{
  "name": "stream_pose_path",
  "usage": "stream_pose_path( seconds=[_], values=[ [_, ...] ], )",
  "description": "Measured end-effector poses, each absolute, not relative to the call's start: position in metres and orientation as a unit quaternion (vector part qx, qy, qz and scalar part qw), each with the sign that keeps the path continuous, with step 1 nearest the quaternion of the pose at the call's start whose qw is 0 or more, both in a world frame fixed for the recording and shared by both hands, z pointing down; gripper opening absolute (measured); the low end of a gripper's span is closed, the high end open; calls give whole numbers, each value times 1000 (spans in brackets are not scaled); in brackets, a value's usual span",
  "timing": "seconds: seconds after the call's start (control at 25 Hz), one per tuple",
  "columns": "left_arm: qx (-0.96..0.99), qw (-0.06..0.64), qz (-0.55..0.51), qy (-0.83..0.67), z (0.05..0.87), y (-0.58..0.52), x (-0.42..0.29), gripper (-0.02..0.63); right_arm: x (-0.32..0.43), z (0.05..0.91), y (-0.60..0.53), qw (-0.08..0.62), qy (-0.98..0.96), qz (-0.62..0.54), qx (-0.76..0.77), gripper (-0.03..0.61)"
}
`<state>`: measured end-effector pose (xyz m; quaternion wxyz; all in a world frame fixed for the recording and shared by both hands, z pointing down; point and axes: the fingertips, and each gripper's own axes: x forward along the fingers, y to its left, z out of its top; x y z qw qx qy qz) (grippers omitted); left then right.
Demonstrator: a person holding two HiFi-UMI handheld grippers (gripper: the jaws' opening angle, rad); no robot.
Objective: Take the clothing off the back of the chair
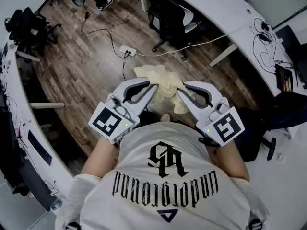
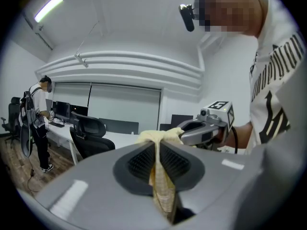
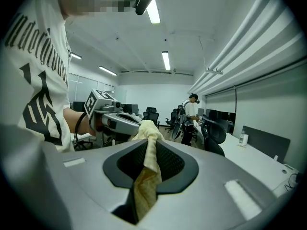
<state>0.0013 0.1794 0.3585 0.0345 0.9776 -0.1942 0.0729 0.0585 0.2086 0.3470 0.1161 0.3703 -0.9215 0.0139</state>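
Note:
A pale yellow garment (image 1: 160, 83) hangs in the air between my two grippers, over the wooden floor in the head view. My left gripper (image 1: 152, 86) is shut on its left edge, and the cloth (image 2: 160, 176) runs pinched between the jaws in the left gripper view. My right gripper (image 1: 180, 91) is shut on the right edge, with the cloth (image 3: 146, 176) clamped between its jaws. The two grippers point toward each other, close together. A black office chair (image 1: 170, 13) stands beyond the garment, with nothing on its back.
White desks curve along the right (image 1: 240, 23) and the left (image 1: 19, 128) of the room. A power strip (image 1: 127, 51) with cables lies on the floor. Another person (image 3: 192, 114) stands far off by more chairs. A dark chair (image 1: 273, 114) sits at my right.

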Motion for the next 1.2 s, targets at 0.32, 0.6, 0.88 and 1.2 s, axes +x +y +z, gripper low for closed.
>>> stream_pose_path(
  seconds=[0.32,0.6,0.88,1.2],
  values=[
    [979,38,60,-191,348,193,-6,78,47,339,219,99,-921,4,378,58],
    [976,60,68,-198,348,201,-13,78,39,341,228,94,-925,-1,368,57],
    [975,55,68,-202,349,206,-13,78,41,342,235,100,-925,-3,366,57],
    [976,65,63,-198,350,216,-7,78,44,345,245,100,-923,-2,371,57]
  ],
)
